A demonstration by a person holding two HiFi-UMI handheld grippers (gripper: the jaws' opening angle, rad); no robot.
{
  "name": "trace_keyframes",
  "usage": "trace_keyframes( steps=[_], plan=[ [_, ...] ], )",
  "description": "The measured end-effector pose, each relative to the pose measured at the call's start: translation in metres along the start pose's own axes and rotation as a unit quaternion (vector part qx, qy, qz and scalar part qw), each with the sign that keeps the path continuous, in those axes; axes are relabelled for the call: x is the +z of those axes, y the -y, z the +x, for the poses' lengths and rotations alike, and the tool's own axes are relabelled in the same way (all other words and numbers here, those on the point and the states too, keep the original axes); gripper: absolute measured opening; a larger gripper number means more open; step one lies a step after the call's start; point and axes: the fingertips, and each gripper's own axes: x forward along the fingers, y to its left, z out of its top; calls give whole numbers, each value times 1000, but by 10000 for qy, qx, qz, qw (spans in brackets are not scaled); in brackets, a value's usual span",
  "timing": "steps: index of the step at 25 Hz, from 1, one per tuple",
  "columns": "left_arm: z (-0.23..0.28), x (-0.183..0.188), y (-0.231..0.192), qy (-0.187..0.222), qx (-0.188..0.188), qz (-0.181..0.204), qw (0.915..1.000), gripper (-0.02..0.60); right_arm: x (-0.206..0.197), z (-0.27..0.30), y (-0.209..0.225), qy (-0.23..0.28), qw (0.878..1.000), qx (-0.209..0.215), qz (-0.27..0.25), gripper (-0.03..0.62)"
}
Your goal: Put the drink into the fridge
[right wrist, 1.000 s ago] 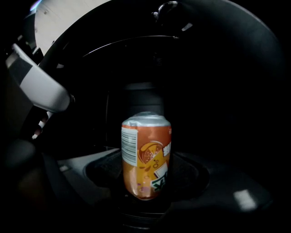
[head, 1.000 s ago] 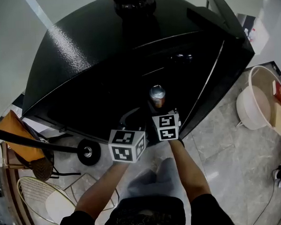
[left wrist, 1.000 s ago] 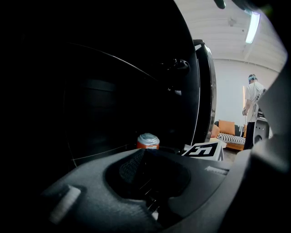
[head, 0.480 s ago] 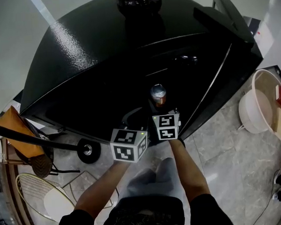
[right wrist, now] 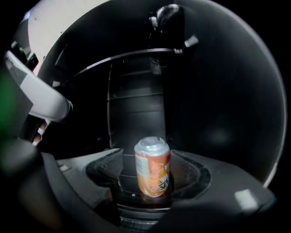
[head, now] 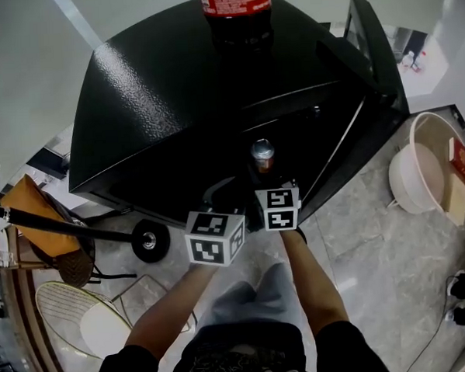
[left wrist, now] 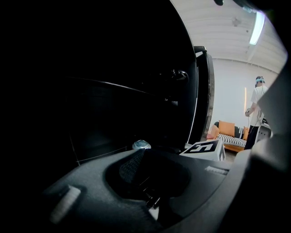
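An orange drink can (head: 262,157) with a silver top stands upright between the jaws of my right gripper (head: 264,174), which is shut on it. In the right gripper view the can (right wrist: 153,166) sits in front of the fridge's dark inside (right wrist: 136,100), below a glass shelf. The black fridge (head: 181,91) stands with its door (head: 369,50) swung open to the right. My left gripper (head: 224,196) hangs just left of the can, open and empty. In the left gripper view, its pad (left wrist: 132,166) shows with the can's top (left wrist: 141,145) beyond it.
A cola bottle (head: 234,2) stands on top of the fridge. A white basin (head: 426,171) lies on the floor at the right. At the left are a caster wheel (head: 148,242), an orange bag (head: 32,223) and a wire basket (head: 76,322). A person (left wrist: 257,109) stands far off.
The head view has shifted, so the bottle's red label now shows on the fridge top. Both grippers and the can stay almost where they were at the fridge opening.
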Motion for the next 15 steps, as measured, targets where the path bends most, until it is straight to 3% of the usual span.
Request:
trace_keyframes(
  steps=[7,15],
  plan=[
    [-39,41,16,-51,-77,-93,9999,6,56,-45,-13,-211,9998,-26,60,318],
    [-92,107,39,69,-193,-48,9998,6,140,-112,-38,-267,9996,-25,72,242]
  ],
)
